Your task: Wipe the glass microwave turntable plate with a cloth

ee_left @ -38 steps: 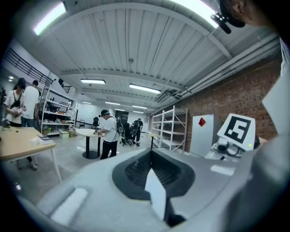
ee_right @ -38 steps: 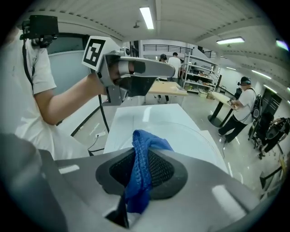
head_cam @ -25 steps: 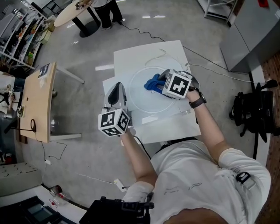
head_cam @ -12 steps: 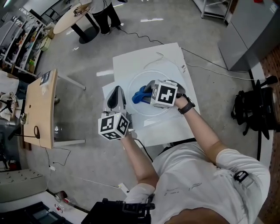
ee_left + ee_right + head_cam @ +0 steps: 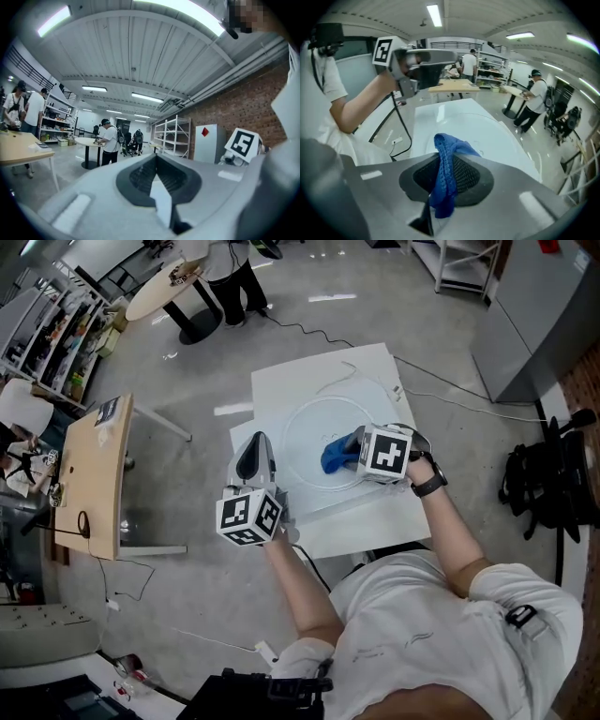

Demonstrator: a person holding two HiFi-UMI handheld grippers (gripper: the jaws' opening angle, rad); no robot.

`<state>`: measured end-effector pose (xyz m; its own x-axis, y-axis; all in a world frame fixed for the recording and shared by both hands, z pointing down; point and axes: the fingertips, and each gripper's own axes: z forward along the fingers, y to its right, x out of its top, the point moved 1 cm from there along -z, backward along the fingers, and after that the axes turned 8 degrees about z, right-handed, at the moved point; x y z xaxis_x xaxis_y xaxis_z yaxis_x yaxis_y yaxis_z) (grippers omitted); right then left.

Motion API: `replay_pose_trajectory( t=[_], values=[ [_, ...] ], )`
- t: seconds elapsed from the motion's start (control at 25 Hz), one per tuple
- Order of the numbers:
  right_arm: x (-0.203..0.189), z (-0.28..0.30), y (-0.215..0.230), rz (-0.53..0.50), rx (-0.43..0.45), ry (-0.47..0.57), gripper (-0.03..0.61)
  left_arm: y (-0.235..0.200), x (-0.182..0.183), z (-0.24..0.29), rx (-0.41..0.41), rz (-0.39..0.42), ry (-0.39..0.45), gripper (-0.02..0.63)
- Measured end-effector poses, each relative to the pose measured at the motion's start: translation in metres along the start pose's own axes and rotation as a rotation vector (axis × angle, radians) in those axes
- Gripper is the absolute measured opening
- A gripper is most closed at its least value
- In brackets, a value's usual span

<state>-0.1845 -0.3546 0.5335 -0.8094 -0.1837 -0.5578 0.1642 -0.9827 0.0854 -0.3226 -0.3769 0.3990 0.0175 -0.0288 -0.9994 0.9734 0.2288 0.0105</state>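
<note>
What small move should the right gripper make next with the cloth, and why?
Probably drag the blue cloth across the glass turntable plate toward its far left side. The right gripper is clamped on the cloth, which sits on the plate's near right part, while the wide left and far areas lie uncovered in the head view.

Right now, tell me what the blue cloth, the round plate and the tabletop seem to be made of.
Blue cloth: knitted or woven fabric, matte; a ribbed weave shows where the right gripper pinches it.
Round plate: probably clear glass; the white shows through and its rim glints.
Tabletop: smooth white board, slightly glossy, perhaps laminate or plastic.
</note>
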Motion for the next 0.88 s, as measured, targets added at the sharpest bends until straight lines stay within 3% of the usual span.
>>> replay_pose_trajectory(
  t=[0.12,0.24,0.4,0.56,0.72,0.88],
  values=[
    [0.031,0.013,-0.030,-0.084,0.042,0.031,0.067,-0.004,0.008,-0.011,0.008,0.000,0.013,0.003],
    [0.051,0.032,-0.023,-0.097,-0.024,0.065,0.068,-0.002,0.017,-0.024,0.007,0.016,0.026,0.003],
    [0.044,0.036,0.029,0.044,-0.272,0.120,0.069,0.006,0.022,-0.048,-0.006,0.023,0.047,0.003],
    [-0.005,0.010,0.049,0.186,-0.443,0.119,0.067,0.025,0.024,-0.071,-0.045,-0.009,0.099,0.003],
    [-0.030,-0.003,0.016,0.205,-0.396,0.153,0.067,0.043,0.012,-0.080,-0.071,-0.058,0.115,0.003],
    [-0.010,-0.010,-0.031,0.195,-0.306,0.310,0.067,0.056,0.011,-0.092,-0.082,-0.090,0.117,0.003]
  ],
)
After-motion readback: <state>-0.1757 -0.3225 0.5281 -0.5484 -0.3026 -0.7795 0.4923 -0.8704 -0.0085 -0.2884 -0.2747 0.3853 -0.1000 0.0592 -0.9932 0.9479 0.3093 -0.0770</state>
